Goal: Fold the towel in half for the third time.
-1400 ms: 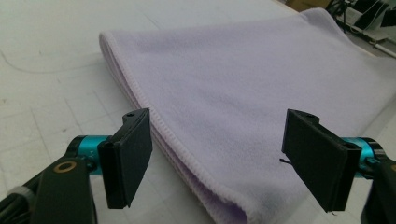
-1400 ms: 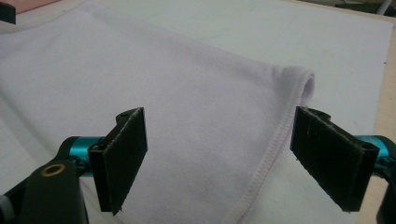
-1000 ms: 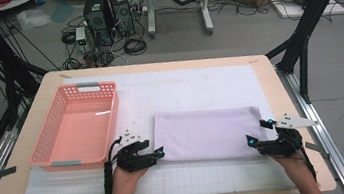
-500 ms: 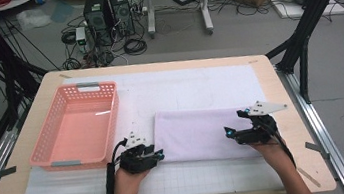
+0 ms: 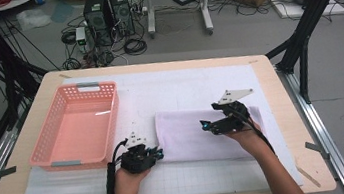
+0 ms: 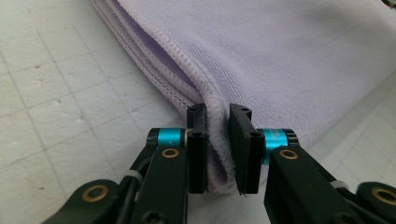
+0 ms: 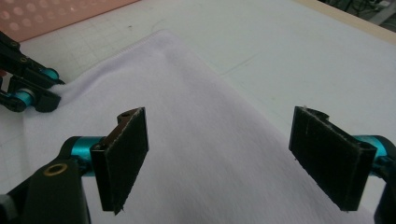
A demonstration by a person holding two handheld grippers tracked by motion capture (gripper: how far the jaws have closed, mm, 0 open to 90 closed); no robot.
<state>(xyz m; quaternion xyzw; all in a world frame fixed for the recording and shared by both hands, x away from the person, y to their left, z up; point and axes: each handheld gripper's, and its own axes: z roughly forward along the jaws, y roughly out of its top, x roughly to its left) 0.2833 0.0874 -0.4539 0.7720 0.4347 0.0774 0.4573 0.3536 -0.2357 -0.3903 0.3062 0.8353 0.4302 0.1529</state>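
A folded lavender towel (image 5: 190, 135) lies flat on the white gridded mat. My left gripper (image 5: 155, 153) is at the towel's near-left corner. Its jaws have just been closing, and in the left gripper view the pads (image 6: 198, 140) pinch the folded hem of the towel (image 6: 289, 56) between them. My right gripper (image 5: 205, 124) hovers over the middle of the towel and points left. It is open, with its jaws wide apart and nothing between them, and below them is the towel (image 7: 196, 116). The left gripper (image 7: 51, 91) also shows far off in the right gripper view.
A pink plastic basket (image 5: 78, 87) stands empty on the left of the mat, close beside the left hand. Its wall (image 7: 70, 11) shows at the top of the right gripper view. The wooden table edge (image 5: 283, 112) runs along the right.
The right gripper has left the towel's right edge and travelled left over the towel, slightly higher than before. The left hand has stayed at the near-left corner.
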